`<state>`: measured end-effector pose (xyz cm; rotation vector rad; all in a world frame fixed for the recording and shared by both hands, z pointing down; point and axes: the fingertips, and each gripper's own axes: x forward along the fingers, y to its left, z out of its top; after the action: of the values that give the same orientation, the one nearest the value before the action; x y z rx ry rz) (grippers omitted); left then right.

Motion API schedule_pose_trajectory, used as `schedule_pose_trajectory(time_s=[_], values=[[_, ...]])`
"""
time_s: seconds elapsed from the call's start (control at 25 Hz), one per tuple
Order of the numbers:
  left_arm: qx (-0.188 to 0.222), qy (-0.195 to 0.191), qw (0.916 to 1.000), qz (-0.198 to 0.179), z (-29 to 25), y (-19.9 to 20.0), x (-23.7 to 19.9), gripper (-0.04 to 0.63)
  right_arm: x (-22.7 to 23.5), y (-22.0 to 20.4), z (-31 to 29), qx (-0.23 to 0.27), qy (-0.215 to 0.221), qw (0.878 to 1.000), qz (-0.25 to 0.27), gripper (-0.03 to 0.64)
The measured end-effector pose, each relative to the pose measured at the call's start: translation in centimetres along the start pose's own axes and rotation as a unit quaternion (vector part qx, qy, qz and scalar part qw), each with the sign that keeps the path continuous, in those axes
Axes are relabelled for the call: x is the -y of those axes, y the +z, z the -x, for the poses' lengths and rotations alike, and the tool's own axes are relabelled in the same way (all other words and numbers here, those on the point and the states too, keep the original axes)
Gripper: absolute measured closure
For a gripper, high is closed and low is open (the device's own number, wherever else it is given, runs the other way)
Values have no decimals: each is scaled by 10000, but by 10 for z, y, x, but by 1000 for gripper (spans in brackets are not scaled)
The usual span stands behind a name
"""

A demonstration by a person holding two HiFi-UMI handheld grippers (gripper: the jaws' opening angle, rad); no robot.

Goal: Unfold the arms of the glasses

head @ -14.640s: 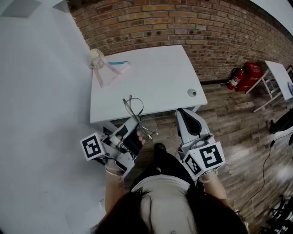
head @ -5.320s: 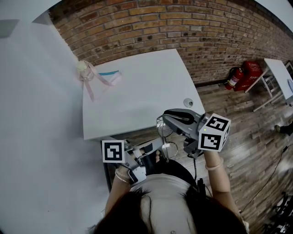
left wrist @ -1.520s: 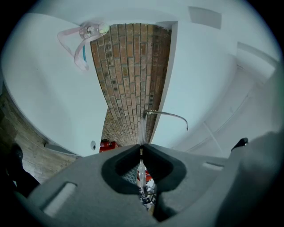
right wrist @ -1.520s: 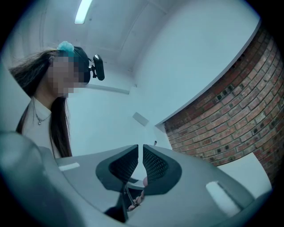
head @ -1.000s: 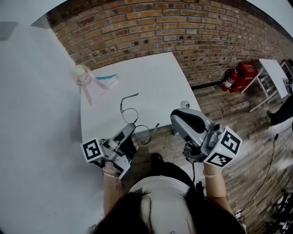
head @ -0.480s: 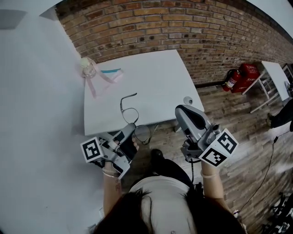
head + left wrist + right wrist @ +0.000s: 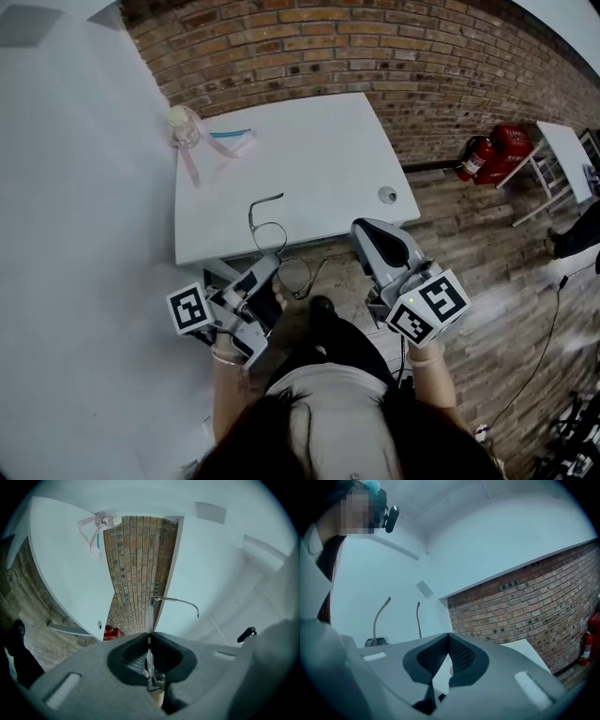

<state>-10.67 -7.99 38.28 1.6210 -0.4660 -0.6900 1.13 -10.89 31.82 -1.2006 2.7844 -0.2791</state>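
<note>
Thin wire-framed glasses (image 7: 269,231) lie at the near edge of the white table (image 7: 309,159), one lens over the table, the other lens (image 7: 294,277) hanging past the edge. One arm (image 7: 265,200) points out across the table; the other (image 7: 319,269) sticks out toward the right. My left gripper (image 7: 270,265) is shut on the frame; in the left gripper view the metal frame (image 7: 149,656) runs between the closed jaws and an arm (image 7: 176,602) curves away beyond. My right gripper (image 7: 367,230) is shut and empty, to the right of the glasses.
A small jar with a pink ribbon (image 7: 186,127) and a light blue item (image 7: 232,134) sit at the table's far left. A round grey cap (image 7: 387,194) is near the right corner. Red fire extinguishers (image 7: 480,156) stand by the brick wall. Wooden floor lies below.
The right gripper, which was at the glasses several seconds ago, has come off them and now hangs to the right. The left gripper still holds the frame; both arms now stand out.
</note>
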Motion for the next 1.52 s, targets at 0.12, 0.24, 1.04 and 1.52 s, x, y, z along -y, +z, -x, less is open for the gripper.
schedule_pose_trajectory(time_s=[0.12, 0.24, 1.04, 1.52], values=[[-19, 8, 10000, 20, 3, -5, 1, 572, -1, -5, 3, -73, -151, 9999, 38, 611], [-44, 18, 10000, 29, 5, -10, 1, 572, 0, -10, 4, -133, -300, 9994, 95, 612], [-200, -10, 9998, -7, 18, -39, 5, 572, -10, -37, 10, -474, -491, 9962, 539, 612], [-208, -73, 9998, 5, 20, -59, 6, 572, -13, -39, 29, -462, -467, 9966, 488, 612]])
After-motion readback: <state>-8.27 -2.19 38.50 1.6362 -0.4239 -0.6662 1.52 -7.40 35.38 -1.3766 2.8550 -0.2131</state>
